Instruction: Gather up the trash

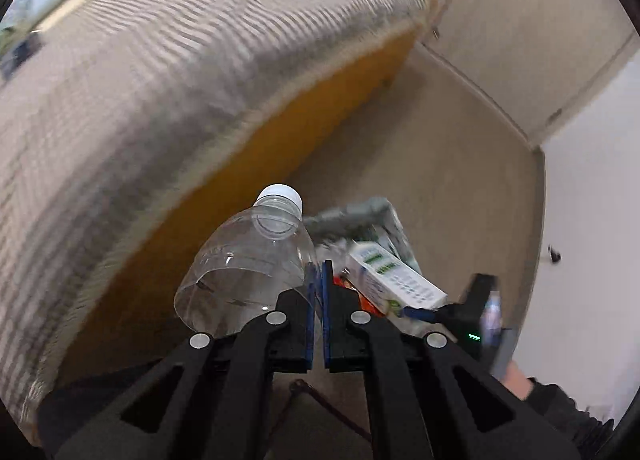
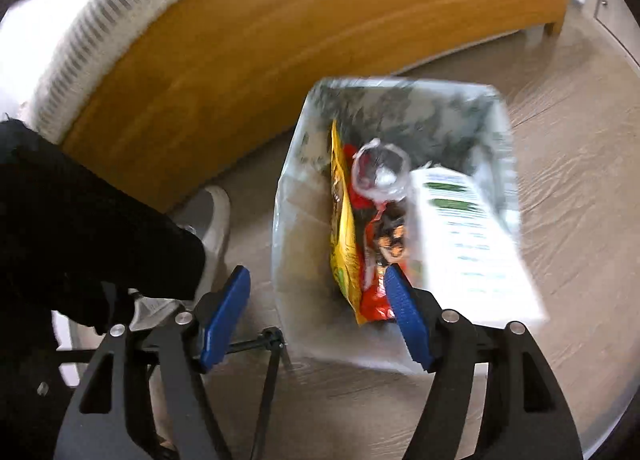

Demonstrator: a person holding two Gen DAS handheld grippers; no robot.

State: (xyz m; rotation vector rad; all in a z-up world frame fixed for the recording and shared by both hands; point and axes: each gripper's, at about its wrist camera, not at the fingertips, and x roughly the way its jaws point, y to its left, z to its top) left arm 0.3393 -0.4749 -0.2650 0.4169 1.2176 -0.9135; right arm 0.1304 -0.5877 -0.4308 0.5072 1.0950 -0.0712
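item: clear plastic bottle point(image 1: 248, 264), white cap, apparently empty; likely light, thin-walled, crushable and slick, its wall pinched by the left gripper point(image 1: 319, 288) beside the bed, near the lined bin point(image 2: 496, 107). right gripper point(image 2: 316, 312) spread wide, holding nothing, over the bin; safer hold probably the stiffer neck

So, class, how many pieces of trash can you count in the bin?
4: a yellow packet on the left, a red wrapper beside it, a clear plastic piece behind them, and a white-and-green carton on the right. More may lie hidden underneath.
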